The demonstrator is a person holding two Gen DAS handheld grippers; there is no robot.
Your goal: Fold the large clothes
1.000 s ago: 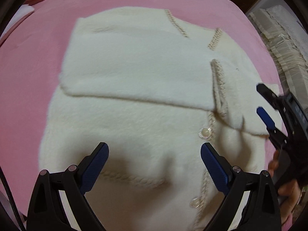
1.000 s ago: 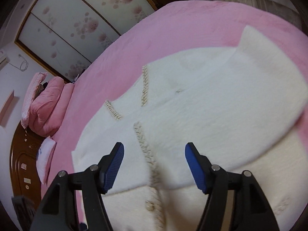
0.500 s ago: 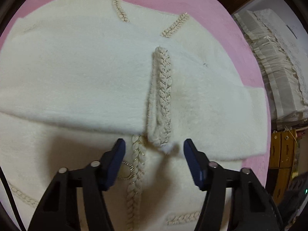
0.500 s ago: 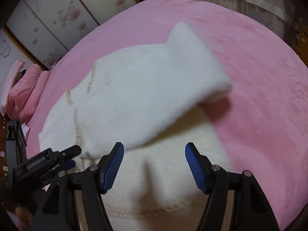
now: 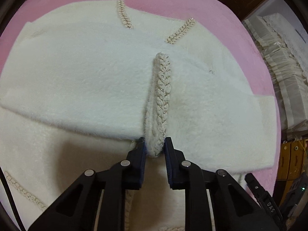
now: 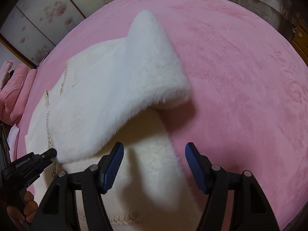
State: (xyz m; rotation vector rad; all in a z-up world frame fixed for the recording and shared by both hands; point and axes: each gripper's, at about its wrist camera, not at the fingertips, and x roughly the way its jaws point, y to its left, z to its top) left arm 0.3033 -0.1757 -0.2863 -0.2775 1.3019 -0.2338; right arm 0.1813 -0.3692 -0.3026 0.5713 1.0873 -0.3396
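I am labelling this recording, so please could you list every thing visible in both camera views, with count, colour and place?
cardigan: one, fluffy white, spread on the bed, sleeves folded across the chest
braided cuff: one, beige, at the sleeve end, between the left gripper's pads
bedcover: one, pink, under the cardigan
pillows: a pile, pink, far left in the right view
wardrobe doors: pale with pink flowers, behind the bed
curtain: cream, right of the bed
left gripper: black with blue pads, just closing onto the cuff
right gripper: same colours, open over the cardigan's side edge
hand: one, holding the left gripper's handle
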